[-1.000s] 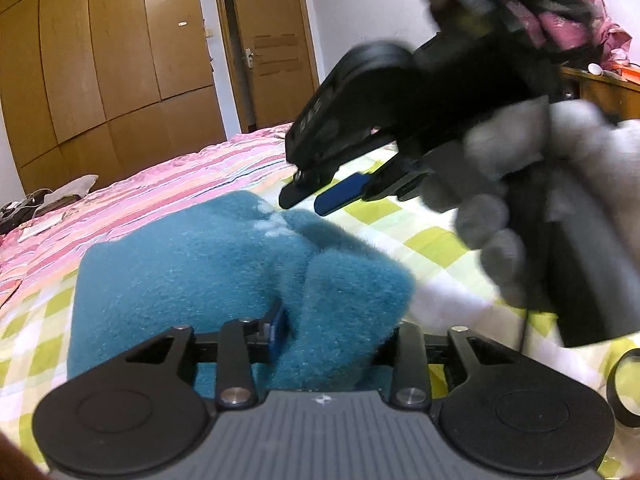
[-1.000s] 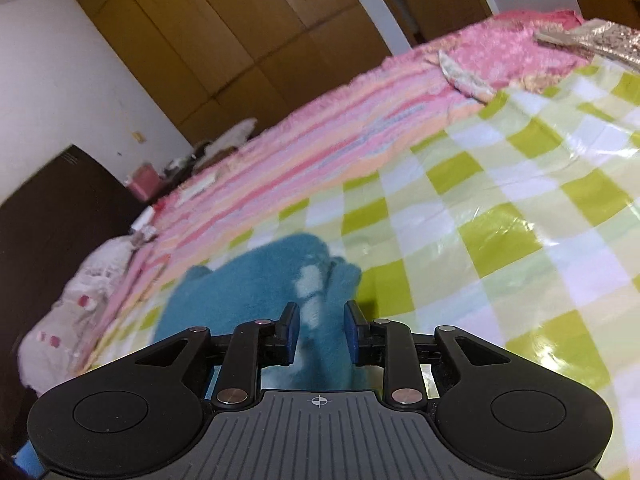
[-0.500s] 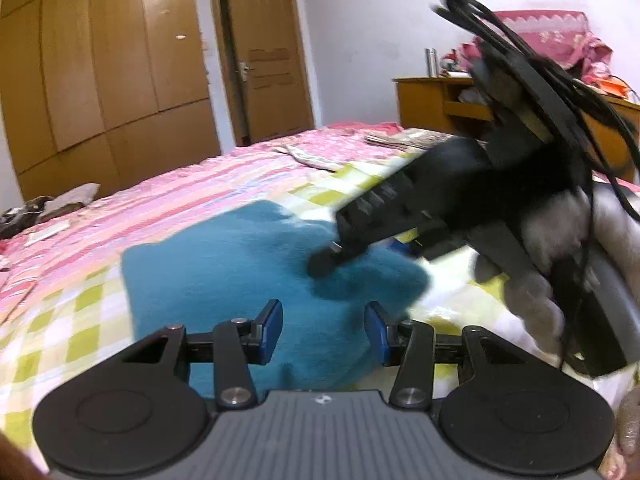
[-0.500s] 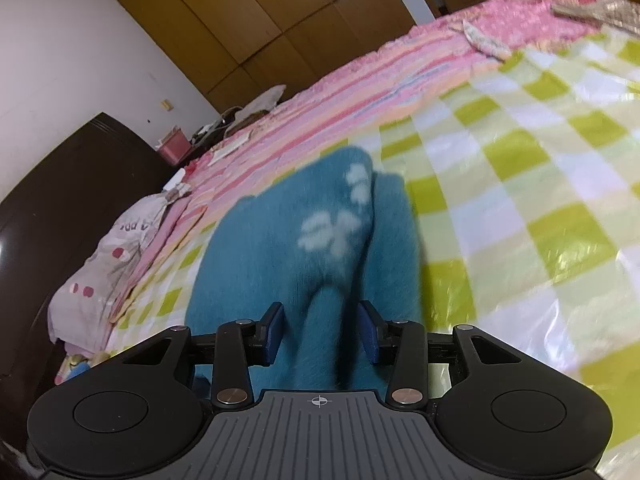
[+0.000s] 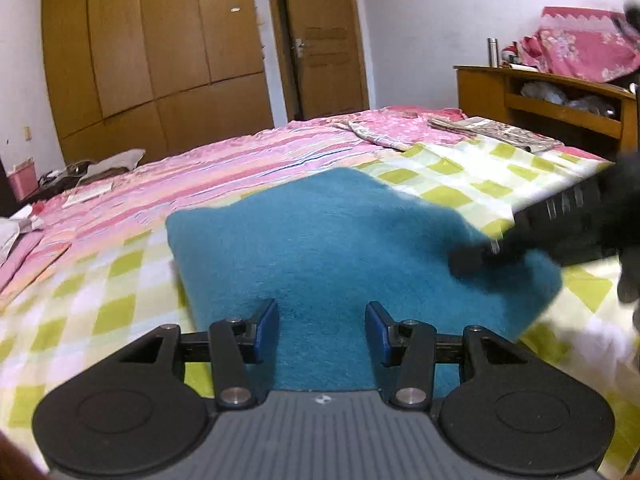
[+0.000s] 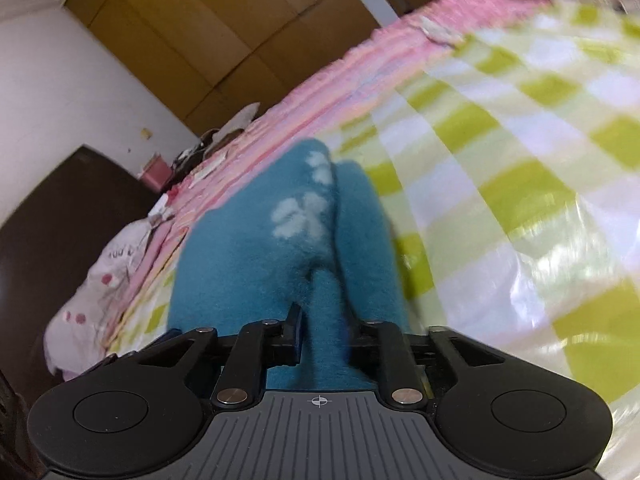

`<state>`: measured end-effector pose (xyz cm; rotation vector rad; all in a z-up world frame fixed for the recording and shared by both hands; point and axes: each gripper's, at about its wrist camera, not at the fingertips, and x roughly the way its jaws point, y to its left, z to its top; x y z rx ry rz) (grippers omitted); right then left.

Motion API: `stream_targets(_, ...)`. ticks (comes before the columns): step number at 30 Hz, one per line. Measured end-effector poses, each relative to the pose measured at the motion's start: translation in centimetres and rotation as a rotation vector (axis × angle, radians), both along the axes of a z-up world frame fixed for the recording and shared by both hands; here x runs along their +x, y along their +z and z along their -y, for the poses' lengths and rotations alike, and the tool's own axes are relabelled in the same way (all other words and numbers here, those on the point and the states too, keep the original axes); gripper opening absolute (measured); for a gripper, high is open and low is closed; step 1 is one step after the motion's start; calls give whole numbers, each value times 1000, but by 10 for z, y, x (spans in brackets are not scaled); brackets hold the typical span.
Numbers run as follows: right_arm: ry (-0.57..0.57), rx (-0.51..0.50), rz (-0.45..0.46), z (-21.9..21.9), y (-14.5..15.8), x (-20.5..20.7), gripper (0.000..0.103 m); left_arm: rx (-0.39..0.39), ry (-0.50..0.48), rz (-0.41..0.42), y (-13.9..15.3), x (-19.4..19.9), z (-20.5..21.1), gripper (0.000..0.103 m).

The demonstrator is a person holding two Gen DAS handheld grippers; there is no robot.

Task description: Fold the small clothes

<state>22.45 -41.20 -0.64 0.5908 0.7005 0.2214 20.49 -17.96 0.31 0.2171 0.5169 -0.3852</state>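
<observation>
A teal fleece garment [image 5: 320,240] lies folded on the green-checked sheet [image 5: 100,280]. My left gripper [image 5: 322,332] stands open at its near edge, and nothing is between the blue pads [image 5: 268,330]. At the right of the left wrist view, my right gripper [image 5: 476,258] rests its tip on the garment's right corner. In the right wrist view the garment [image 6: 280,248] shows white paw prints. A raised ridge of it fills the gap of my right gripper [image 6: 324,332], whose jaws are closing on it.
Pink striped bedding [image 5: 240,168] covers the far half of the bed. A wooden desk [image 5: 560,100] stands at the right, and wardrobes [image 5: 140,60] and a door [image 5: 324,40] are behind. A pale pillow [image 6: 100,272] lies at the bed's left edge.
My left gripper let go of the garment fold, opened and drew back. The right gripper came down onto the garment's right corner, widened, then narrowed on a ridge of fabric.
</observation>
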Motion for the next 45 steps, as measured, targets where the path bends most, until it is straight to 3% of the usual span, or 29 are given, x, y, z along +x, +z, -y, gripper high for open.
stream_targets(4, -12, -65, 81, -8, 22, 8, 44, -34, 6, -24, 2, 9, -5, 52)
stream_targets(5, -15, -76, 78, -9, 23, 14, 46, -35, 9, -26, 3, 10, -5, 53)
stream_targets(10, -8, -37, 41, -12, 5, 52, 46, -17, 3, -21, 6, 14, -1, 54)
stream_targets(14, 21, -7, 74, -12, 2, 53, 26, -35, 8, -22, 10, 19, -1, 54)
stream_targets(19, -6, 53, 158, 1, 23, 45, 23, -82, 37, -4, 16, 25, 0, 60)
stream_targets(26, -124, -70, 116, 10, 13, 48, 20, 15, -19, 22, 1, 19, 25, 61)
stream_targets(29, -149, -106, 138, 12, 20, 46, 20, -4, -33, 24, 6, 15, 24, 61)
stream_targets(32, -195, -165, 110, 17, 10, 50, 20, -39, 9, 12, 9, 18, 16, 61)
stream_targets(35, -208, -124, 79, 26, -1, 54, 20, -111, 53, -55, 6, 27, 8, 61)
stream_targets(39, -220, -162, 86, 25, -14, 56, 24, -42, 64, -46, -3, 29, 21, 64)
stream_targets(42, -223, -185, 97, 22, -6, 52, 29, -63, 72, -66, 1, 28, 16, 63)
stream_targets(45, -215, -238, 145, 15, 4, 47, 44, -85, 83, -69, 5, 27, 9, 63)
